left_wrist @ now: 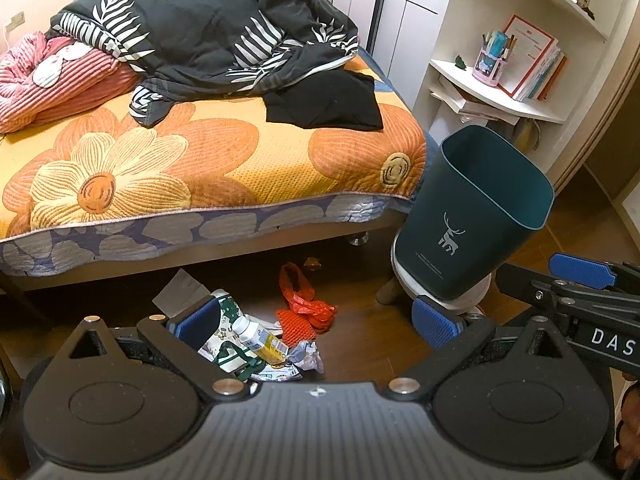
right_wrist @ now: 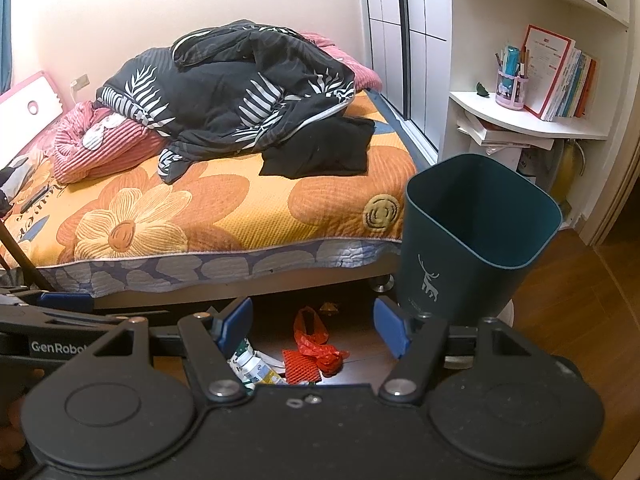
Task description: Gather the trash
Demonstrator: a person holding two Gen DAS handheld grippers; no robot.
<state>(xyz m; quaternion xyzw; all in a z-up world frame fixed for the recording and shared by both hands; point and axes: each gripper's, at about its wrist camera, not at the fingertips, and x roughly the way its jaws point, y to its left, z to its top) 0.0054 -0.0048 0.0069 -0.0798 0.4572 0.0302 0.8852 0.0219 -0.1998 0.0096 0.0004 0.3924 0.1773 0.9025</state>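
Both hand-held grippers, left [left_wrist: 316, 322] and right [right_wrist: 314, 330], spread, empty; trash pile [left_wrist: 260, 340] on floor; bin [left_wrist: 476, 216] at 2 o'clock.

The left gripper [left_wrist: 316, 322] is held level and low, its two blue-padded fingers [left_wrist: 434, 322] spread wide apart with nothing gripped between them. The right gripper [right_wrist: 314, 330] is held just beside it at the same height, its jaws likewise spread and empty. Each gripper's tip is seen at the edge of the other's view.
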